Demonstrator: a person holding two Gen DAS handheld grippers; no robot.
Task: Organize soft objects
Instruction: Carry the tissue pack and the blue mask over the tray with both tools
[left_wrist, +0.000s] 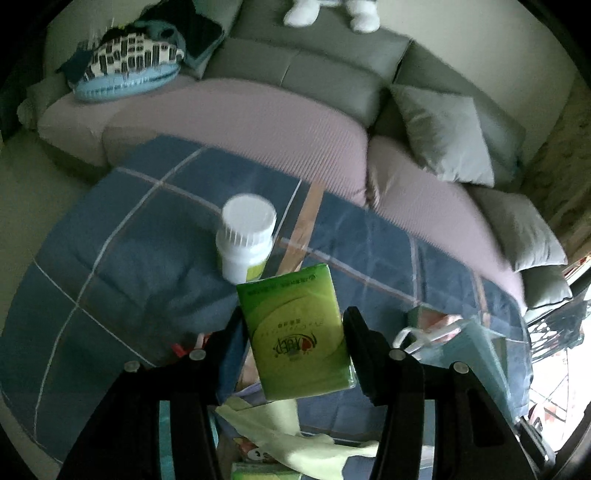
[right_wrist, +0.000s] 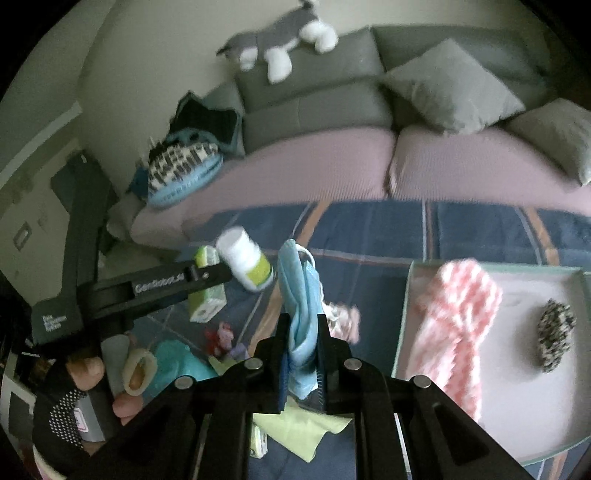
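Observation:
My left gripper (left_wrist: 295, 332) is shut on a green tissue pack (left_wrist: 295, 332) and holds it above the blue plaid blanket (left_wrist: 129, 258). It also shows in the right wrist view (right_wrist: 207, 291), held by the left gripper's fingers (right_wrist: 207, 275). My right gripper (right_wrist: 303, 354) is shut on a light blue face mask (right_wrist: 299, 299), which hangs upward between the fingers; the mask also shows in the left wrist view (left_wrist: 469, 343). A shallow box (right_wrist: 402, 321) at the right holds a pink-and-white knit piece (right_wrist: 454, 321) and a speckled black-and-white soft thing (right_wrist: 556, 336).
A white bottle (left_wrist: 245, 240) stands on the blanket just beyond the tissue pack. A pale green cloth (left_wrist: 291, 443), a teal item (right_wrist: 173, 362) and small toys (right_wrist: 221, 336) lie below. Behind is a sofa with grey cushions (left_wrist: 443, 136), a patterned pillow (left_wrist: 125, 70) and a plush dog (right_wrist: 280, 40).

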